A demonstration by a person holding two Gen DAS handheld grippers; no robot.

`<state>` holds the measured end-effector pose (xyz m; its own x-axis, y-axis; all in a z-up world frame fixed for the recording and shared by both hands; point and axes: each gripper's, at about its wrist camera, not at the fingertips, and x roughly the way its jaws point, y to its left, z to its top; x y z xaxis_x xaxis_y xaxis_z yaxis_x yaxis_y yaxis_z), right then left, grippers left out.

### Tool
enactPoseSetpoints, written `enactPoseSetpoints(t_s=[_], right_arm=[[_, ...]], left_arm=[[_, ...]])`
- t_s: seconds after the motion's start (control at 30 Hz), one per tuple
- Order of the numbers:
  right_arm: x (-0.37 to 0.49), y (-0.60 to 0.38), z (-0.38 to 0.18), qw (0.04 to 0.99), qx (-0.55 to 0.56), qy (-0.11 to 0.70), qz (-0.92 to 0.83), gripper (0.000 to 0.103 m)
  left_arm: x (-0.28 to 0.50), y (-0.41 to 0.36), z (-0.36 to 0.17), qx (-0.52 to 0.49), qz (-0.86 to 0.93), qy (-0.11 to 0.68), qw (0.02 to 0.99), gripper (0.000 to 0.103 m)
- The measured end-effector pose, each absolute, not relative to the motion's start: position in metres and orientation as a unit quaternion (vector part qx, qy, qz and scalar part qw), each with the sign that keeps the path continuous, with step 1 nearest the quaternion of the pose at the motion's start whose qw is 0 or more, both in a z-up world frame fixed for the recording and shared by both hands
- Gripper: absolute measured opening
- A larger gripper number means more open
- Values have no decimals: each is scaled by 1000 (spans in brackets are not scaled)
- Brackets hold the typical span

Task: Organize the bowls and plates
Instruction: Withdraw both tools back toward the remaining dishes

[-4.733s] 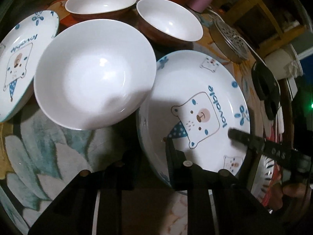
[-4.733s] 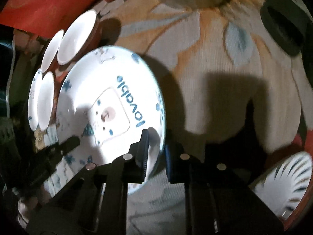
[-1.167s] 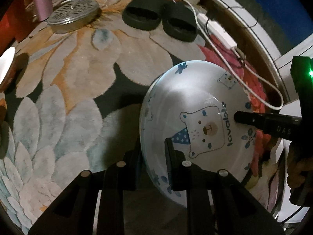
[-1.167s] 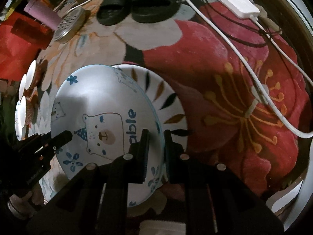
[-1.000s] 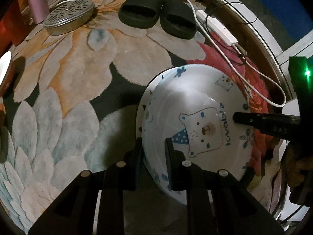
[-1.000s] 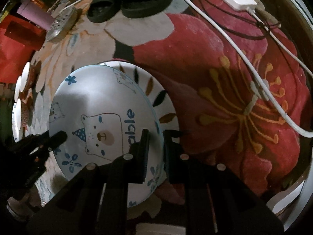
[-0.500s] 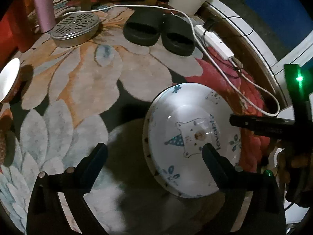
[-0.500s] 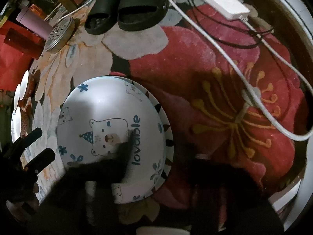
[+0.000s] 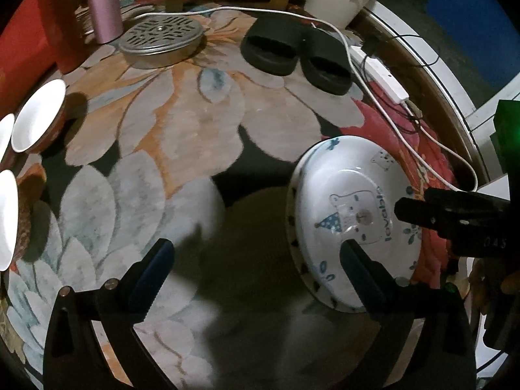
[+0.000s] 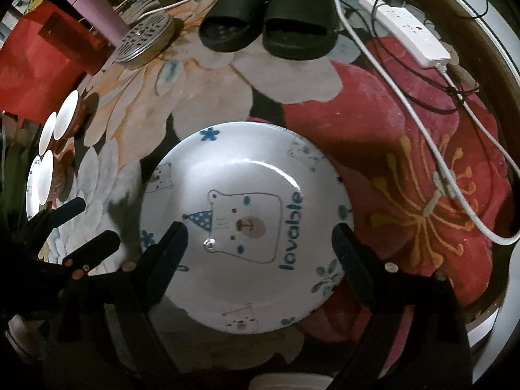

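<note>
Here, in the left wrist view, the left gripper (image 9: pixel 256 253) has its jaws spread wide and holds nothing; the bear plate (image 9: pixel 354 224) lies just to its right, set on a second plate whose dark-patterned rim (image 9: pixel 294 243) shows beneath its left edge. The step in hand appears to be the release after stacking: back the gripper off level and straight so neither finger catches the rim, then turn toward the bowls (image 9: pixel 35 115) waiting at the far left of the rug (image 9: pixel 182 130). The slippers (image 9: pixel 292 55), metal lid (image 9: pixel 161 37) and white cable (image 9: pixel 406 130) lie beyond the plate, clear of a leftward path. In the right wrist view, the right gripper (image 10: pixel 260 237) is likewise open and empty, its fingers straddling the bear plate (image 10: pixel 247 195) without visible contact. Lift it straight up before moving sideways. The power strip (image 10: pixel 406 29) and its cable (image 10: pixel 432 136) run close on the right and could snag a low sweep.
</note>
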<state>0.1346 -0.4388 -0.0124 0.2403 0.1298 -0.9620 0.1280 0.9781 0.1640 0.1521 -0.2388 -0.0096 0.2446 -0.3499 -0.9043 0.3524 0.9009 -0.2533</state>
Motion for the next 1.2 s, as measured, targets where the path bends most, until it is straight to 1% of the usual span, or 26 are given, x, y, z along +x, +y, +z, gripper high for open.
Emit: enactPoseSetpoints(t_s=[1.2], right_arm=[[145, -345, -24, 777, 68, 623, 51, 92]], left_arm=[[145, -126, -18, -29, -149, 583, 798, 102]])
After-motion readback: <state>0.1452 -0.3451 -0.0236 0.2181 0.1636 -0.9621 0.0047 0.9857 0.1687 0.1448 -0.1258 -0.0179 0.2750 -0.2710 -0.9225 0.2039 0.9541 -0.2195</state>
